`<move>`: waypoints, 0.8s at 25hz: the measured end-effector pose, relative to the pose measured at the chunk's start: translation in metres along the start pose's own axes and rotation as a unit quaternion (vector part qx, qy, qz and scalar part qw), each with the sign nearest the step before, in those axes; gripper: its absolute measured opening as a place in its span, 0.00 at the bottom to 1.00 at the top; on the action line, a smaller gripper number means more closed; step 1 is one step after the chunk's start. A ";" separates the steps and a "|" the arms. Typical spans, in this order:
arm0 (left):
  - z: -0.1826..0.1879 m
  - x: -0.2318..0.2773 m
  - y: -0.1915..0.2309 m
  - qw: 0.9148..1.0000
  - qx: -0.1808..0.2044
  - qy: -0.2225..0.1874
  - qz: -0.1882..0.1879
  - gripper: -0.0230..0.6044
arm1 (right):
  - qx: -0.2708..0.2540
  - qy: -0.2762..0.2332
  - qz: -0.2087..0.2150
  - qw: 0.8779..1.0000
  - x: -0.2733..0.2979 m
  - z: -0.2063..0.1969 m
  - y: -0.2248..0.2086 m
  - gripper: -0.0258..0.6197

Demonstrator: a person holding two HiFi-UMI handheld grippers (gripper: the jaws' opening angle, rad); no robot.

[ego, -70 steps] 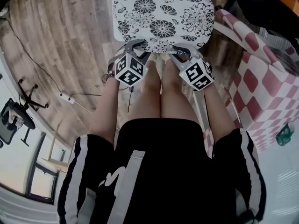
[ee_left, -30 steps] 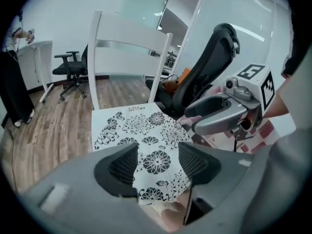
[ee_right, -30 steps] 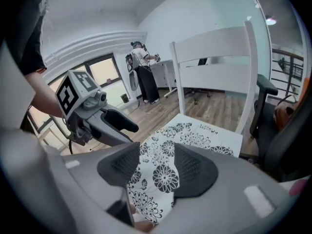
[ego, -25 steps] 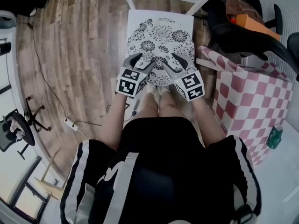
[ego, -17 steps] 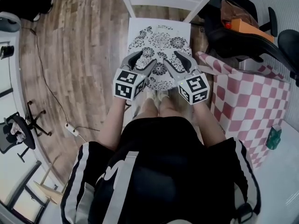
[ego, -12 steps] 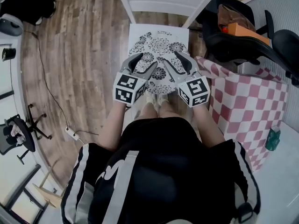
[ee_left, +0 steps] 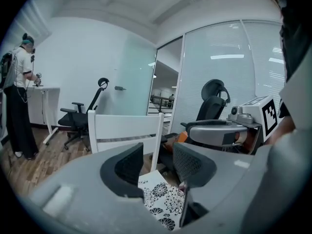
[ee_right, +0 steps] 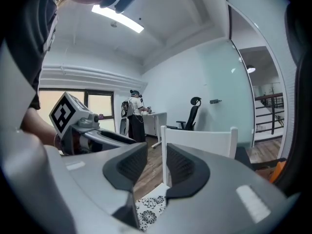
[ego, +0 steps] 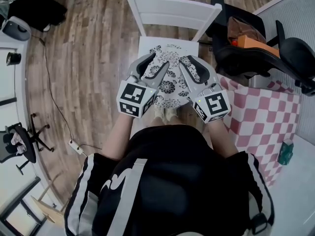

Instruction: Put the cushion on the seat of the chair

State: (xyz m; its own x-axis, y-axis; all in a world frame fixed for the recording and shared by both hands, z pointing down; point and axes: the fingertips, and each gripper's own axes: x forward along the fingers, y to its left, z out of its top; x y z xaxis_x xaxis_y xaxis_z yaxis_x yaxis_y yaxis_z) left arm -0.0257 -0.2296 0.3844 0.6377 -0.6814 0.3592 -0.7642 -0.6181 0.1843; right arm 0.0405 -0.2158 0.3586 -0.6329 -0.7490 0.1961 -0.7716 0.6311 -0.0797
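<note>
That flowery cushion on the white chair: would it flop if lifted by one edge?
Probably some droop: the cushion looks thin and lies flat on the chair seat. Being thin, it is likely light. Its printed fabric probably grips rather than slips.

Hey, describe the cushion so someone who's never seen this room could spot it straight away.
Find the white chair standing on the plank floor, beside the pink-and-white checked box. The cushion lies flat on its seat. It is the only thing here printed with black flowers on white.
</note>
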 end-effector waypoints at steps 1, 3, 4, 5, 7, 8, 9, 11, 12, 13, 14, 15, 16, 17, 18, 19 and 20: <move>0.008 -0.001 -0.001 1.000 0.003 -0.007 0.001 0.33 | -0.009 -0.006 -0.003 1.000 -0.001 0.007 -0.001 0.21; 0.018 -0.004 -0.003 1.000 0.019 -0.015 0.005 0.32 | -0.028 -0.014 -0.008 0.999 -0.003 0.018 -0.001 0.20; 0.022 -0.005 -0.004 0.999 0.029 -0.017 0.006 0.32 | -0.035 -0.017 -0.009 0.999 -0.003 0.023 -0.001 0.18; 0.025 -0.005 -0.004 0.999 0.038 -0.018 0.007 0.32 | -0.040 -0.020 -0.010 0.999 -0.003 0.026 -0.001 0.17; 0.031 -0.007 -0.006 0.999 0.048 -0.021 0.007 0.32 | -0.044 -0.026 -0.010 0.999 -0.003 0.033 0.000 0.16; 0.034 -0.007 -0.007 0.998 0.049 -0.024 0.007 0.31 | -0.045 -0.028 -0.010 0.999 -0.003 0.037 0.000 0.15; 0.037 -0.007 -0.007 0.998 0.049 -0.027 0.007 0.28 | -0.046 -0.031 -0.011 0.998 -0.003 0.041 -0.001 0.15; 0.042 -0.008 -0.009 0.998 0.050 -0.033 0.003 0.27 | -0.050 -0.036 -0.012 0.998 -0.004 0.049 -0.002 0.14; 0.045 -0.008 -0.009 0.998 0.051 -0.036 0.002 0.27 | -0.053 -0.039 -0.013 0.998 -0.004 0.052 -0.003 0.14; 0.048 -0.009 -0.009 0.998 0.053 -0.039 0.003 0.27 | -0.055 -0.042 -0.013 0.998 -0.004 0.055 -0.003 0.13; 0.052 -0.011 -0.009 0.998 0.054 -0.043 0.004 0.26 | -0.057 -0.044 -0.013 0.997 -0.005 0.058 -0.003 0.13; 0.055 -0.012 -0.008 0.997 0.055 -0.048 0.007 0.24 | -0.060 -0.047 -0.012 0.997 -0.006 0.060 -0.002 0.13; 0.059 -0.014 -0.008 0.997 0.055 -0.053 0.011 0.22 | -0.062 -0.049 -0.012 0.997 -0.006 0.063 -0.002 0.13; 0.063 -0.016 -0.008 0.997 0.056 -0.059 0.014 0.20 | -0.064 -0.050 -0.012 0.997 -0.007 0.065 -0.001 0.13; 0.066 -0.018 -0.008 0.996 0.057 -0.064 0.016 0.19 | -0.065 -0.052 -0.012 0.996 -0.008 0.066 -0.001 0.13; 0.069 -0.020 -0.008 0.996 0.059 -0.068 0.018 0.19 | -0.065 -0.053 -0.012 0.996 -0.009 0.068 0.000 0.12; 0.072 -0.021 -0.008 0.995 0.060 -0.072 0.019 0.19 | -0.065 -0.054 -0.013 0.996 -0.010 0.070 0.000 0.12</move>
State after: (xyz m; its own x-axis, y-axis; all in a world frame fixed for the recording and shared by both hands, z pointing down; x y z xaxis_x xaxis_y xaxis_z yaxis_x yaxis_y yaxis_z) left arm -0.0261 -0.2383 0.3091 0.6226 -0.7488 0.2273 -0.7764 -0.6274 0.0595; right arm 0.0424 -0.2226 0.2883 -0.6215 -0.7784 0.0888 -0.7775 0.6267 0.0523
